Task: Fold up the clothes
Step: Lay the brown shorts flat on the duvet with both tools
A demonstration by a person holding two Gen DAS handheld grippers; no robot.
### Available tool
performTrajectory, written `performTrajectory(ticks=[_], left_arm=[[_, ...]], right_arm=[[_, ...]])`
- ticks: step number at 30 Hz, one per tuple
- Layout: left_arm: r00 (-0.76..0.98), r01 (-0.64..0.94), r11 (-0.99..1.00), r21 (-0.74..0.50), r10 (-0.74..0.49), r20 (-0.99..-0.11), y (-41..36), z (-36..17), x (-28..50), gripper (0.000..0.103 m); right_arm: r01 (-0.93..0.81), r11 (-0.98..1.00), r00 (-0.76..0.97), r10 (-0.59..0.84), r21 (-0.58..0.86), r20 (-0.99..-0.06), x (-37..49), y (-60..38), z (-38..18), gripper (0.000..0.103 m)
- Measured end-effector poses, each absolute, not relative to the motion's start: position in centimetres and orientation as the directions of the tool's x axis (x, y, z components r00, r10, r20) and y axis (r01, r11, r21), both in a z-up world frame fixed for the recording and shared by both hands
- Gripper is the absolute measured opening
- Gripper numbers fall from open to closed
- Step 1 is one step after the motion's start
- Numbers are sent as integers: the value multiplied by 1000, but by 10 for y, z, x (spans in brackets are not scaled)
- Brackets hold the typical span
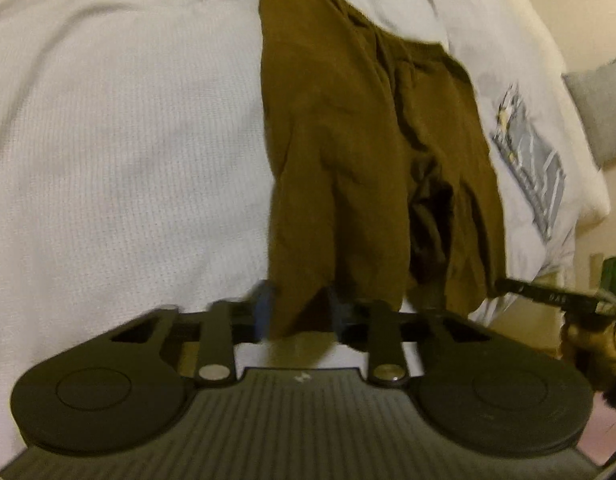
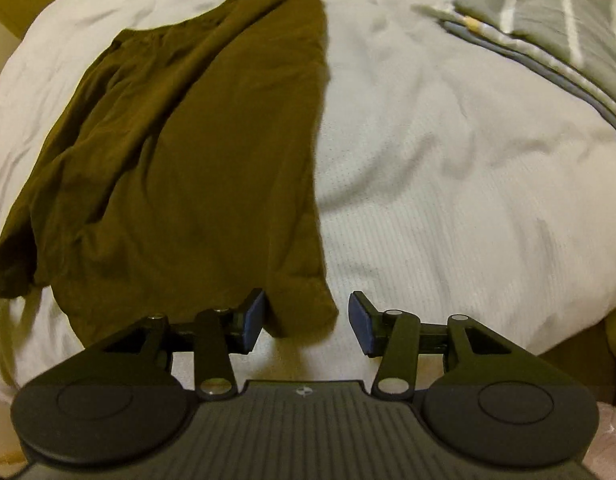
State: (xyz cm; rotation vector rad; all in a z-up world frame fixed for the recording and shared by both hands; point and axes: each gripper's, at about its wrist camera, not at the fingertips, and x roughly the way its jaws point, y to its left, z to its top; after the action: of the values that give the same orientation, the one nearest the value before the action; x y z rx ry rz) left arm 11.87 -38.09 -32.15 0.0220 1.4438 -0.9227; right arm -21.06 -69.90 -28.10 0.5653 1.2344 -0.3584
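A brown garment (image 1: 340, 128) lies lengthwise on the white bed cover (image 1: 120, 140). Its near corner runs between the blue pads (image 1: 263, 312) of my left gripper (image 1: 300, 314), which is shut on the cloth and holds that corner slightly raised. In the right wrist view the same brown garment (image 2: 196, 140) spreads out to the left. Its other near corner hangs between the fingers of my right gripper (image 2: 306, 322), which is open, pads apart on either side of the cloth. My right gripper (image 1: 544, 300) also shows at the right in the left wrist view.
A grey striped cloth (image 2: 548, 20) lies on the bed at the far right, seen as a grey printed patch (image 1: 528, 160) in the left wrist view. A grey cushion (image 1: 600, 108) stands beyond the bed's right side. The white bed cover (image 2: 448, 160) is bare to the right of the garment.
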Motion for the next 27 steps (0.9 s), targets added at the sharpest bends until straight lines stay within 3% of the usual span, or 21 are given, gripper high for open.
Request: performTrajectory(ticks=[2, 5, 6, 8, 9, 16, 19, 25, 27], left_arm=[[-136, 545, 658, -519, -542, -829, -380, -322, 120, 0], [-124, 578, 628, -521, -564, -817, -385, -320, 120, 0], [-122, 586, 624, -517, -563, -818, -387, -319, 120, 0], [-106, 606, 622, -496, -555, -825, -391, -314, 119, 0], [-92, 620, 622, -478, -548, -832, -391, -309, 119, 0], [35, 695, 650, -309, -459, -888, -364, -262, 134, 0], [37, 692, 661, -290, -434, -900, -366, -262, 136, 0], [39, 686, 680, -259, -390, -920, -368, -264, 138, 0], [38, 680, 685, -261, -388, -921, -368, -265, 135, 0]], right_arm=[[563, 796, 317, 41, 222, -948, -212, -699, -282, 48], [559, 791, 343, 52, 248, -938, -211, -703, -286, 47], [553, 791, 353, 63, 262, -934, -209, -705, -288, 41], [521, 805, 357, 96, 284, -929, -207, -705, -290, 9], [501, 822, 352, 93, 271, -931, -206, -706, -287, 3], [480, 870, 332, -59, 115, -941, -224, -748, -243, 2], [511, 859, 303, -137, 40, -943, -238, -791, -237, 2], [471, 882, 269, -139, 5, -953, -232, -815, -251, 3], [465, 884, 267, -203, -59, -942, -233, -803, -246, 27]])
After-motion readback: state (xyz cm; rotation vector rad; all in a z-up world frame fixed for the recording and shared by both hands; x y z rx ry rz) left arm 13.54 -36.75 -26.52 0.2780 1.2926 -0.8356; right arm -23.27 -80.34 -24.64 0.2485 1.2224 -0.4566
